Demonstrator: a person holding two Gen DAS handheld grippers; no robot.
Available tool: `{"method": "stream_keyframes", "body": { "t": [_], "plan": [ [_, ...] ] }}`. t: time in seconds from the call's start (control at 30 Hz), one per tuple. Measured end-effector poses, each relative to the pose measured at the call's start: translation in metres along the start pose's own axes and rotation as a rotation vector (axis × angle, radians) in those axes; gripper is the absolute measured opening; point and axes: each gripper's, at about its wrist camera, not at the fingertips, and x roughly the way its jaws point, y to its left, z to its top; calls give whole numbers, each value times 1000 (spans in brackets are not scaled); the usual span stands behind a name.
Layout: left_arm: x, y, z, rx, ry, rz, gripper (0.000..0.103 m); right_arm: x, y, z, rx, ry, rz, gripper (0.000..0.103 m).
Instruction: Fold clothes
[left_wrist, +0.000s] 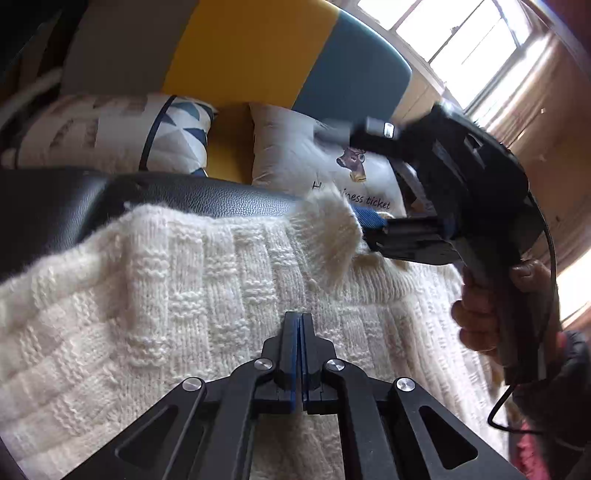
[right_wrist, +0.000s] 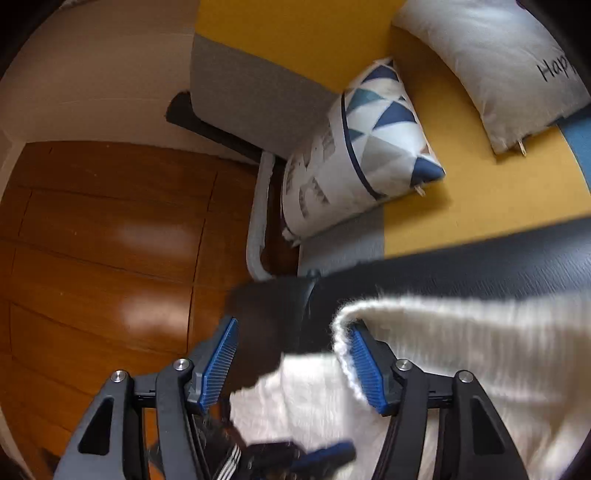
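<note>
Sweater under the closed, empty left claw; only the right view shows right claw open over its edge.

Daylight pours in from the window at far right of the left wrist view, blown out to white glare. The wooden floor carries soft sheen patches. Both fisheye views curve and darken at the edges; the sweater is motion-blurred in the right view.
</note>
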Motion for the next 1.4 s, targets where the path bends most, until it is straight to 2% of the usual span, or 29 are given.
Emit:
{"method": "stream_keyframes", "body": {
  "t": [0.03, 0.2, 0.37, 0.57, 0.67, 0.8, 0.87, 0.9, 0.93, 1.0, 1.1, 1.17, 1.23, 1.3, 1.4],
  "plan": [
    [0, 0, 0, -4, -1, -2, 2, 7, -2, 4, 0, -7, -33, 56],
    [2, -5, -1, 18, -5, 26, 2, 9, 14, 10, -83, -3, -187, 57],
    [-4, -8, 7, 8, -6, 43, 2, -37, 32, -9, -191, -34, -267, 60],
    [-13, -16, 32, 50, -65, 65, 3, -89, 15, -37, -202, -9, -309, 60],
    [0, -8, 43, 59, -43, 133, 3, -104, -10, -46, -161, -30, -425, 60],
    [6, 16, 42, 5, -38, 159, 3, -121, -35, -51, -105, -96, -402, 15],
    [4, 18, 42, -11, -37, 163, 3, -129, -42, -54, -80, -120, -387, 17],
    [1, 16, 43, -22, -30, 164, 3, -134, -39, -58, -80, -132, -390, 23],
    [-4, 15, 43, -39, -21, 158, 3, -141, -35, -66, -92, -146, -392, 35],
    [-26, 18, 39, -96, -42, 114, 5, -155, -24, -86, -124, -160, -382, 36],
    [-80, 32, 21, -194, -115, 43, 9, -173, -8, -126, -181, -147, -365, 36],
    [-119, 46, 0, -238, -158, 51, 15, -181, 2, -157, -214, -118, -369, 37],
    [-157, 60, -26, -278, -193, 70, 17, -184, 9, -189, -236, -86, -382, 38],
    [-182, 71, -58, -321, -185, 75, 18, -183, 13, -221, -258, -62, -414, 38],
    [-197, 70, -102, -342, -147, 68, 19, -179, 22, -263, -299, -44, -485, 38]
  ]
}}
